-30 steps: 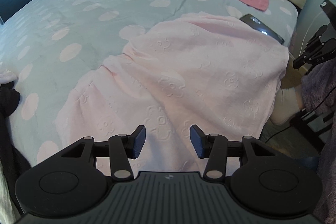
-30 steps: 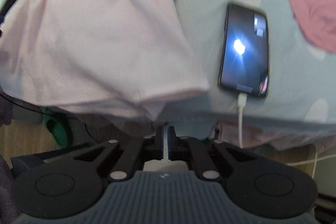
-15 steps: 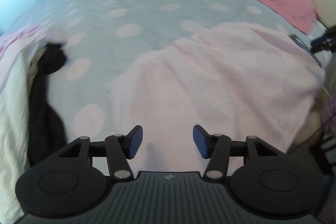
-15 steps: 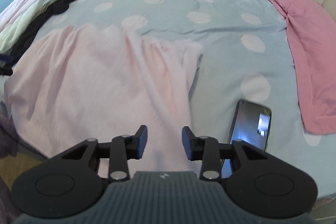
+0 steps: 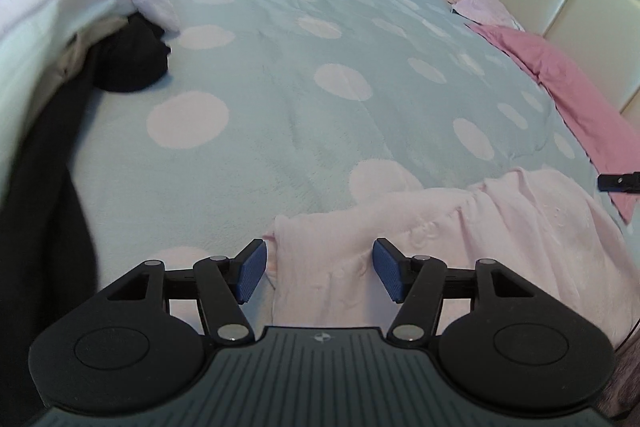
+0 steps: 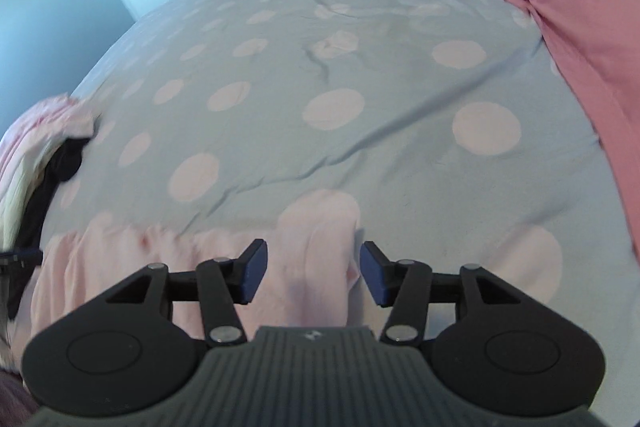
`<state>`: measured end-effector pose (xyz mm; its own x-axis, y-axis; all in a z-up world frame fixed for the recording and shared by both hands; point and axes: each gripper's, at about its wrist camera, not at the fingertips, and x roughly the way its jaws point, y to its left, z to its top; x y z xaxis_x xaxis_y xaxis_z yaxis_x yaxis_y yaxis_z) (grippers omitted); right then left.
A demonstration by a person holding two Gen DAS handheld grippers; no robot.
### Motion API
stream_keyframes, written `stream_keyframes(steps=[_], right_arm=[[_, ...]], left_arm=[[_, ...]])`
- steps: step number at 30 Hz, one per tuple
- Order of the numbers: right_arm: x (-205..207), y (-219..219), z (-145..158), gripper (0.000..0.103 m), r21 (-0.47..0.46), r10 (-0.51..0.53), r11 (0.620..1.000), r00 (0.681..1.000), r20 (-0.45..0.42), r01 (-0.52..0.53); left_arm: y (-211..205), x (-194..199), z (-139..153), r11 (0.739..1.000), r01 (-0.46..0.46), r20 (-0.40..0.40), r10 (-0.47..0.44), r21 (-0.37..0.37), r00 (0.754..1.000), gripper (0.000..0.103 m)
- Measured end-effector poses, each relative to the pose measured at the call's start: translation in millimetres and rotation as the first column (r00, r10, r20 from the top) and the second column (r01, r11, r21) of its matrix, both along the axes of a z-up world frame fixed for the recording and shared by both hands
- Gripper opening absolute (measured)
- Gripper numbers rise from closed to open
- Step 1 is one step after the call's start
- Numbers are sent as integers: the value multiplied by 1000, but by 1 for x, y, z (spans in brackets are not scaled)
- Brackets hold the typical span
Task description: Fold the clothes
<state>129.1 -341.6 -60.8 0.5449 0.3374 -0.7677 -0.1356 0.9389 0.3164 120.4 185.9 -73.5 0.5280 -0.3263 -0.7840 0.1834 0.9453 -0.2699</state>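
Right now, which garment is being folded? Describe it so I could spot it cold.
Start from the grey bedspread with pale pink dots. At its near edge lies a pale pink fleece garment, between the open fingers of each hand-held gripper. Unlike the darker pink cloth by the headboard and the heap with the black garment, it lies apart and spread out.

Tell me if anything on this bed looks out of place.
The heap of clothes at the bed's left edge is jumbled, with a black garment spilling out. The pale pink garment lies bunched rather than flat.

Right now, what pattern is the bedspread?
Grey bedspread with large pale pink polka dots; clearest in the right wrist view.
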Motion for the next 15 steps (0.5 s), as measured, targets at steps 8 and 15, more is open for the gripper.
stream_keyframes(steps=[8,15], right_arm=[[18,2,-48,62,139,-26,989,995,-99,40],[8,34,-55,41,100,36,995,997,-67,-30]], left_arm=[[-7,2,-22,1000,19,52,-19,-14,998,75],[-39,-4,-21,993,45,132,-60,110,989,50]])
